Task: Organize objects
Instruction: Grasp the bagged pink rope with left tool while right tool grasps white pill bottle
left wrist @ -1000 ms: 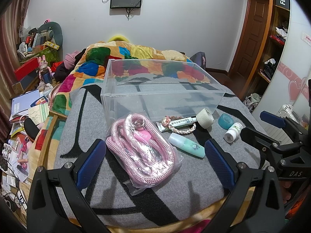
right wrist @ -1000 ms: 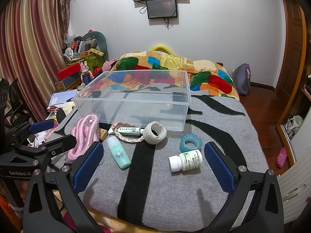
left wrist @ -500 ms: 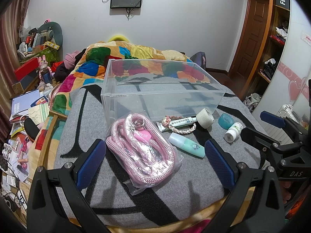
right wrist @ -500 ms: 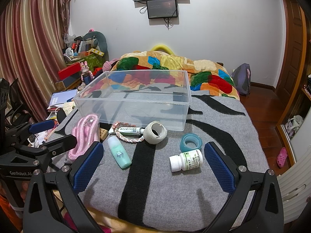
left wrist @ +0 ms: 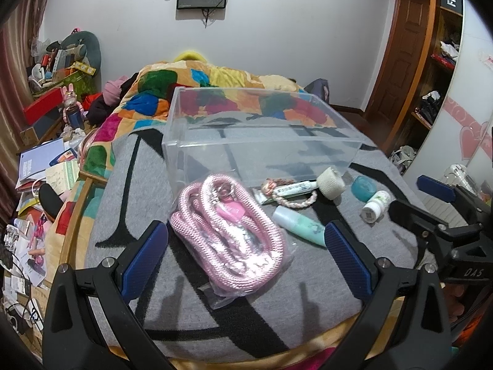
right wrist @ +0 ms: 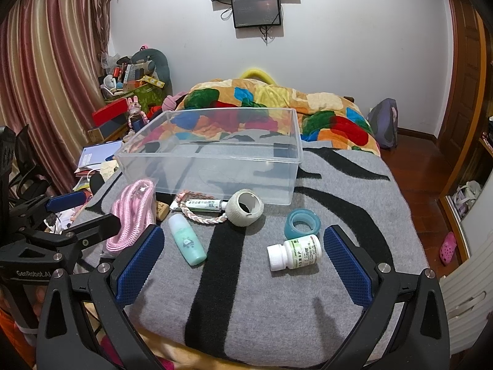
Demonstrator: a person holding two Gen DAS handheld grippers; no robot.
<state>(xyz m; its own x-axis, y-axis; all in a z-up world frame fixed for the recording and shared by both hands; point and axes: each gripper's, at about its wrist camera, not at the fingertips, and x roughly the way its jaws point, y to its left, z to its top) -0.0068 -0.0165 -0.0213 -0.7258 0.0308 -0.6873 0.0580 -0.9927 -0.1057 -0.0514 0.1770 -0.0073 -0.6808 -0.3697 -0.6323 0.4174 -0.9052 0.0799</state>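
I have both tongs spread wide and holding nothing, hovering over the near edge of the bed [right wrist: 354, 191], because nothing has been picked yet. My left tongs [left wrist: 246, 259] straddle the pink rope [left wrist: 226, 219], bagged in clear plastic near the left edge, so it is the natural first grab. My right tongs [right wrist: 243, 259] frame the pill bottle [right wrist: 294, 251], which lies on its side and may roll. Next to it, towards the left edge, lies the green bottle [right wrist: 187, 243], also on its side. Just beyond the pill bottle sits the blue tape roll [right wrist: 301, 224]. Farther on, the gauze roll [right wrist: 244, 207] touches the tube [right wrist: 201, 205], which rests on a braided cord [right wrist: 197, 215], I think. Behind them all, mid-bed, the clear bin [right wrist: 209, 154] stands open and empty, so everything loose looks lined up before it for loading.
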